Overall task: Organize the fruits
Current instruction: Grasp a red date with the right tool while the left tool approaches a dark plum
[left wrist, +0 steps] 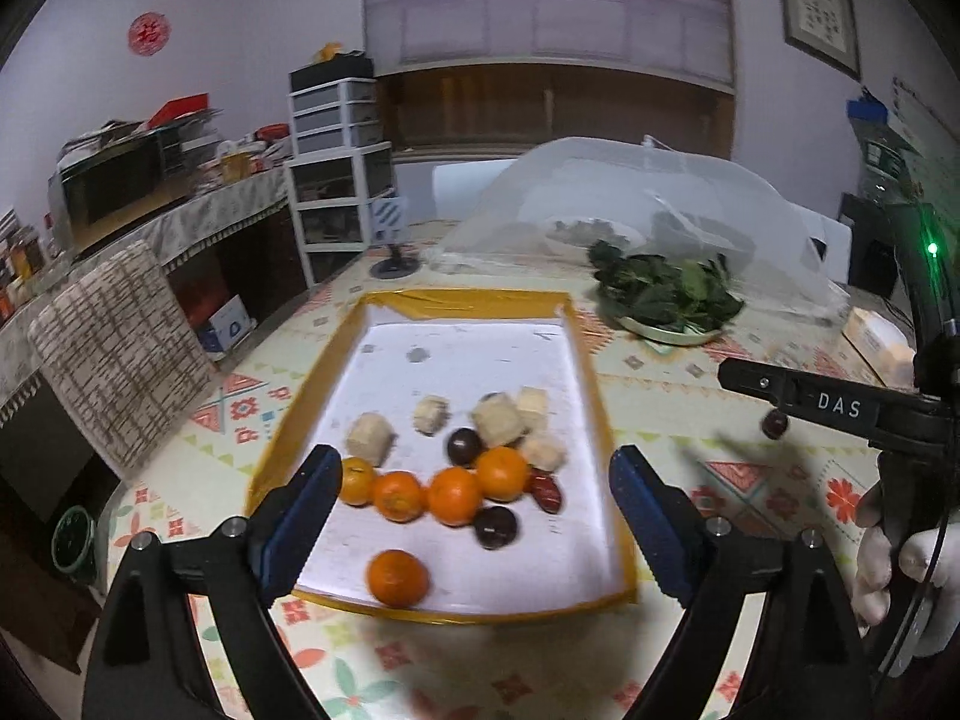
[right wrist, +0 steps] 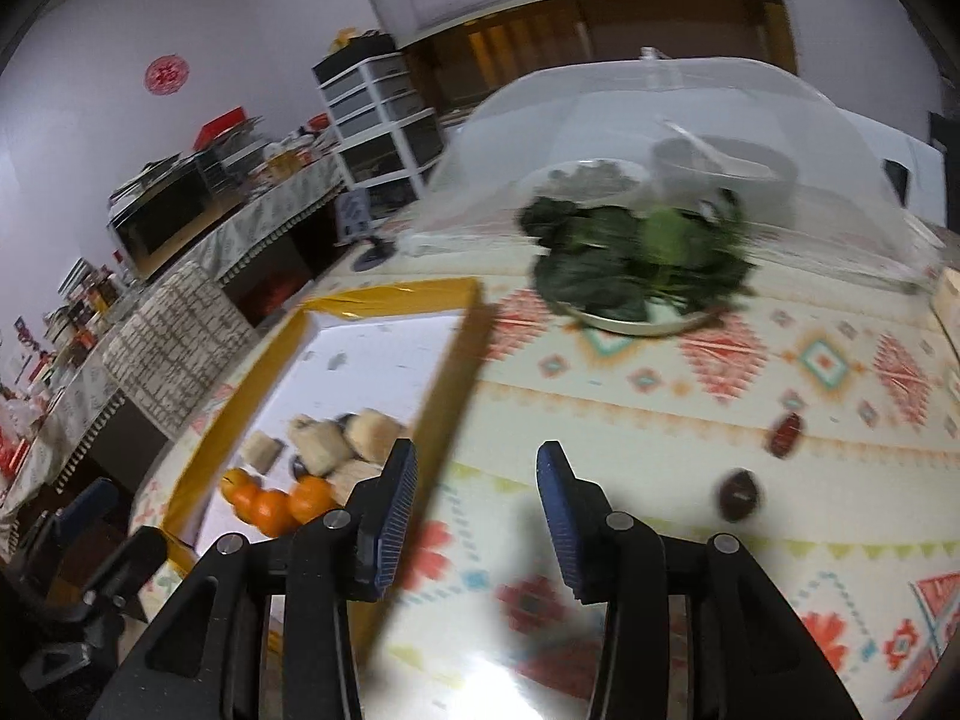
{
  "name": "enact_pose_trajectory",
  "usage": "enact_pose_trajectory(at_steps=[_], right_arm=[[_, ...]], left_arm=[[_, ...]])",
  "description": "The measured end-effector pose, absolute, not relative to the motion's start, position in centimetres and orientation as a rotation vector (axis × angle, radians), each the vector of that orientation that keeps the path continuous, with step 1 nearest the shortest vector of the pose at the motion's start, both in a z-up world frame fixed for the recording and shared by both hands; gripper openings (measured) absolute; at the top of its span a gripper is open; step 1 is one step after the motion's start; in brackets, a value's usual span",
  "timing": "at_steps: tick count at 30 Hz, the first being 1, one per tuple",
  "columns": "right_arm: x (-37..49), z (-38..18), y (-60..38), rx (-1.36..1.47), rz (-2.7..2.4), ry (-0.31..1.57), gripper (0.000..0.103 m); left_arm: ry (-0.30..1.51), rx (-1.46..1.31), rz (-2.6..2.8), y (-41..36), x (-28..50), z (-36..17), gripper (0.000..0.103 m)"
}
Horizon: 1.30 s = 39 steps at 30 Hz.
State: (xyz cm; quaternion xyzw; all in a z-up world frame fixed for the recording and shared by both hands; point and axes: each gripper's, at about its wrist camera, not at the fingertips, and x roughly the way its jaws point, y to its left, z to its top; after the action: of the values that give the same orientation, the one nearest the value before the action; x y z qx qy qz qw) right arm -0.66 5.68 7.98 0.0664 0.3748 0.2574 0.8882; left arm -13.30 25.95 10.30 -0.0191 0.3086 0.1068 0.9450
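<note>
Both jaws gape empty: the left gripper over the tray, the right gripper near a small, smooth dark fruit, likely roll-prone and best pinched across its middle.

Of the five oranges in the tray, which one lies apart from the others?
The orange nearest the tray's front edge lies alone. The other four form a touching row further back, between the pale blocks and this single one.

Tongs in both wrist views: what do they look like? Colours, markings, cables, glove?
Both are black frames with silver screws and blue ribbed pads: left tongs, right tongs. Seen from the left wrist view, the right unit carries white "DAS" lettering, a green light, a black cable, and is held by a hand in a white glove.
</note>
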Motion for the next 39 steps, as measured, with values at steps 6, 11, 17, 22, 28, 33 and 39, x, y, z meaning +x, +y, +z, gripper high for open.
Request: enact_pose_trajectory(at_steps=[6,11,17,22,28,33,39], right_arm=[[-0.5,7.2,0.6,0.188,0.480,0.779,0.045],[-0.3,6.6,-2.7,0.226,0.450,0.783,0.045],[0.2,5.6,-5.9,0.265,0.418,0.793,0.045],[0.6,4.8,-7.8,0.294,0.398,0.807,0.045],[1.0,4.2,-9.0,0.309,0.386,0.814,0.045],[1.1,3.9,-9.3,0.313,0.383,0.817,0.045],[1.0,3.8,-9.3,0.312,0.382,0.821,0.045]], left_arm=[[0.651,0.006,0.171,22.4,-12.7,10.2,0.090],[0.670,0.038,0.144,19.9,-11.9,10.0,0.090],[0.690,0.083,0.117,17.0,-11.0,9.7,0.090],[0.702,0.121,0.094,15.0,-10.4,9.4,0.090],[0.712,0.151,0.078,13.7,-10.1,9.1,0.090],[0.715,0.155,0.072,13.4,-10.0,9.0,0.090],[0.720,0.154,0.066,13.4,-9.9,8.9,0.090]])
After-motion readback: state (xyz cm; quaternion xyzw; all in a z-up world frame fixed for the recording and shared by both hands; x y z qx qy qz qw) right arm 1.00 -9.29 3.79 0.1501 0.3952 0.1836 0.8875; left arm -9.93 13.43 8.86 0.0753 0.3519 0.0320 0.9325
